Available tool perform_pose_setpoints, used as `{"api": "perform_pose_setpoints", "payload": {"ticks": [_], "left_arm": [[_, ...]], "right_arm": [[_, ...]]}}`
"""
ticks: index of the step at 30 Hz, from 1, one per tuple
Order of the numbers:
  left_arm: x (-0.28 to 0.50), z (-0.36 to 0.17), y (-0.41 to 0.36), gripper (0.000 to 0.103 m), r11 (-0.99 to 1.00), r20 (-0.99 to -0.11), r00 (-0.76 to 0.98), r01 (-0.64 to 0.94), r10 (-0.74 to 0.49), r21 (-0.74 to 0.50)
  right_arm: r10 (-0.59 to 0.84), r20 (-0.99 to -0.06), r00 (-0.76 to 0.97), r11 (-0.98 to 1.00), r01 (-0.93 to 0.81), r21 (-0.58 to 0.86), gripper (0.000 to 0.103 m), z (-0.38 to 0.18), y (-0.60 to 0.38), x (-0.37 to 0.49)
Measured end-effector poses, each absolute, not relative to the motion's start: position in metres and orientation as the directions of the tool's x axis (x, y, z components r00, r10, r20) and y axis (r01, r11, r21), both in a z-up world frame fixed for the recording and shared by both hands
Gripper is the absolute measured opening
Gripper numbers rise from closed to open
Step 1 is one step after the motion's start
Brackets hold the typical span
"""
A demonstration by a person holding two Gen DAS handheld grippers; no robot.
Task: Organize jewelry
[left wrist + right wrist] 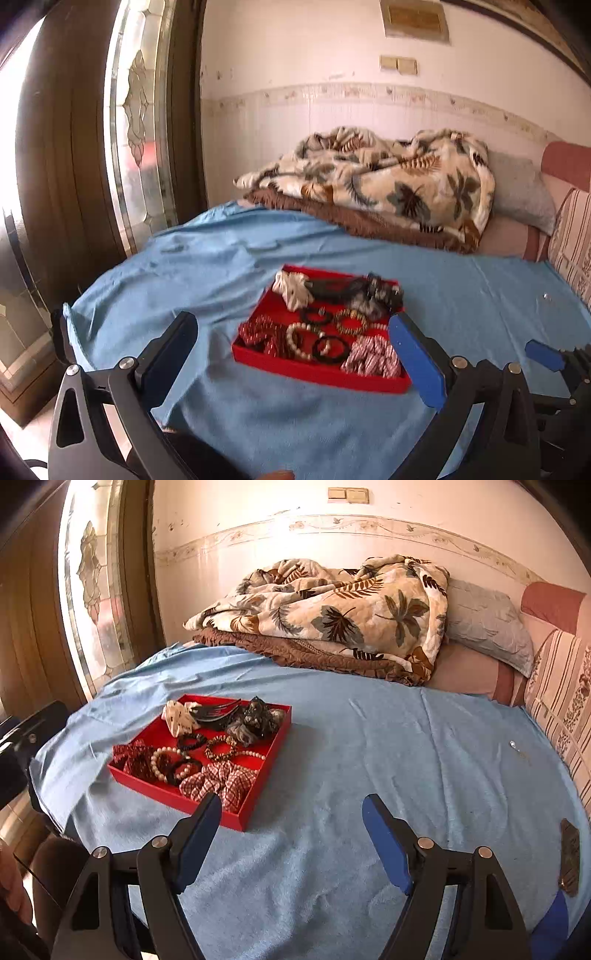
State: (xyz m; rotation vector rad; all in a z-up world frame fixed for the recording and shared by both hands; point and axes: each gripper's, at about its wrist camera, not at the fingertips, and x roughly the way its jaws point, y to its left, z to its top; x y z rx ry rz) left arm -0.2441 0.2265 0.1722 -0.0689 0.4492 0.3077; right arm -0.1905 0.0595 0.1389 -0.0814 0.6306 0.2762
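Note:
A red tray (pixel 314 373) (pixel 177 801) lies on the blue sheet (pixel 221 266) (pixel 369 738). It holds several bead bracelets (pixel 301 341) (pixel 221 747), a plaid scrunchie (pixel 371 356) (pixel 221 779), a red scrunchie (pixel 258 332) (pixel 135 758), a white hair clip (pixel 293 288) (pixel 179 716) and dark hair pieces (pixel 373 291) (pixel 255 718). My left gripper (pixel 291 332) is open and empty, just in front of the tray. My right gripper (pixel 291 814) is open and empty, to the right of the tray's near corner. A small silver piece (pixel 545 295) (pixel 513 744) lies on the sheet far right.
A leaf-print blanket (pixel 388 177) (pixel 332 609) is heaped at the back against the wall, with a grey pillow (pixel 487 624) beside it. A striped cushion (pixel 561 709) lines the right edge. A flat dark ornament (pixel 569 856) lies at the near right. A glass door (pixel 136 122) stands left.

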Motion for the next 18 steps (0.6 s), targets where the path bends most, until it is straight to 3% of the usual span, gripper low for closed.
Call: {"api": "perform_pose_setpoints", "payload": {"ticks": [18], "left_arm": [[-0.225,0.146,0.231,0.103,0.949,-0.543,0.791,-0.312,0.281,0.036]], "right_arm": [[0.233,-0.661,0.713,0.954,-0.301,0.011,0.084,0.114,0.067,-0.184]]}}
